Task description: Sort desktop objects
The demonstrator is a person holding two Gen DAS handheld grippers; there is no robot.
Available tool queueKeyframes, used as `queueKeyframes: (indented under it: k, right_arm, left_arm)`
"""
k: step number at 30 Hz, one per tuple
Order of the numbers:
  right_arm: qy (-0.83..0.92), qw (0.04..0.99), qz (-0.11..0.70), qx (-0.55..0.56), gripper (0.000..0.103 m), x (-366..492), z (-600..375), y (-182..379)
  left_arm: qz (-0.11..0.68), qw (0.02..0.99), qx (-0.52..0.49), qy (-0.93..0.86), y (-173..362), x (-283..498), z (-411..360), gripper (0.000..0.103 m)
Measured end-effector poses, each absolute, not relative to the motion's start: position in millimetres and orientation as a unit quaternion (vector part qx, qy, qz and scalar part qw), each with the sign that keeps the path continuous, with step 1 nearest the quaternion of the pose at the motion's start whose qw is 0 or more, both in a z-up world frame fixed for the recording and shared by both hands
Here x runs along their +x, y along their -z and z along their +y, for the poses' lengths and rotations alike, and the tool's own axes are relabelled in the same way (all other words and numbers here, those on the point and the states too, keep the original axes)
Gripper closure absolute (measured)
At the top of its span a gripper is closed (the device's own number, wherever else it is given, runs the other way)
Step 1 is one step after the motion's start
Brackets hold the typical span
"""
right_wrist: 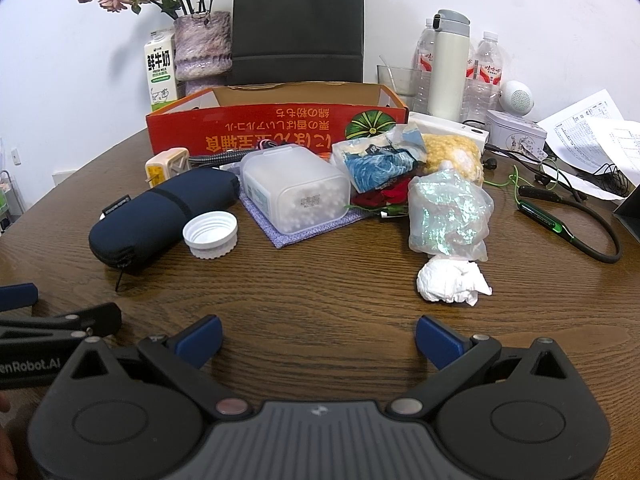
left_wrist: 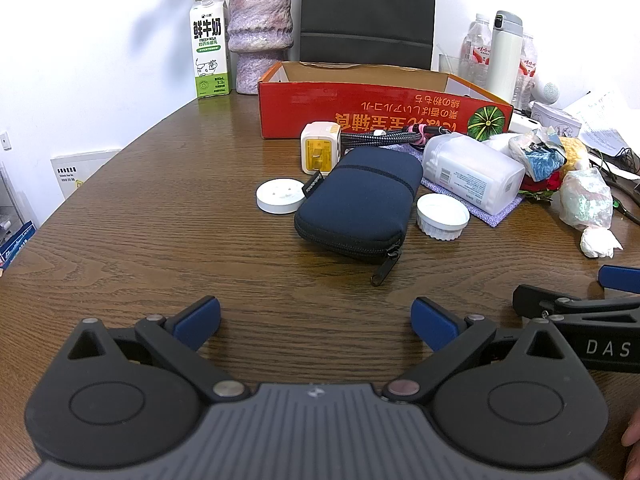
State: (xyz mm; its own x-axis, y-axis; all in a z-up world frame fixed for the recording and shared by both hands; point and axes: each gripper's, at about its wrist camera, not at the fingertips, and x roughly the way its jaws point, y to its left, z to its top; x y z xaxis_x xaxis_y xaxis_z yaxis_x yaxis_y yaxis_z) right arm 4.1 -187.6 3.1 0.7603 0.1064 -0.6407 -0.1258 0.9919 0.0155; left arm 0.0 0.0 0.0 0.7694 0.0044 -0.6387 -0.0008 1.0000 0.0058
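On the worktop [left_wrist: 160,220] we see the pouch [left_wrist: 356,204] before the box [left_wrist: 380,108]; a disc [left_wrist: 280,195] lies left of it, a cap [left_wrist: 442,210] right, a tub [left_wrist: 472,172] behind the cap.

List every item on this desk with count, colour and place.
pouch: 1, navy, centre-left
ribbed cap: 1, white, beside pouch
round disc: 1, white, left of pouch
charger: 1, cream-yellow, behind pouch
swab box: 1, translucent, on purple cloth
cardboard box: 1, red, rear, open
crumpled tissue: 1, white, front right
milk carton: 1, white-green, rear left
vase: 1, mauve, beside carton
left gripper: open, over table
right gripper: open, over table
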Motion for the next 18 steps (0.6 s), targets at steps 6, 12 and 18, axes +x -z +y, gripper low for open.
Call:
queueKeyframes:
  k: [6, 12, 18]
  right_arm:
    - [-0.062, 0.938, 0.34, -0.014, 0.0, 4.1, -187.6, -3.1]
    - [-0.062, 0.938, 0.341, -0.014, 0.0, 4.2, -187.6, -3.1]
    - [-0.062, 0.938, 0.34, -0.014, 0.0, 4.0, -187.7, -3.1]
  left_arm:
    - [0.339, 0.941, 0.003, -0.001, 0.0, 0.2, 0.1, 0.0]
    - [0.339, 0.941, 0.002, 0.0, 0.0, -0.1, 0.0, 0.0]
    - [0.339, 0.941, 0.003, 0.0, 0.3, 2.5, 1.1, 0.0]
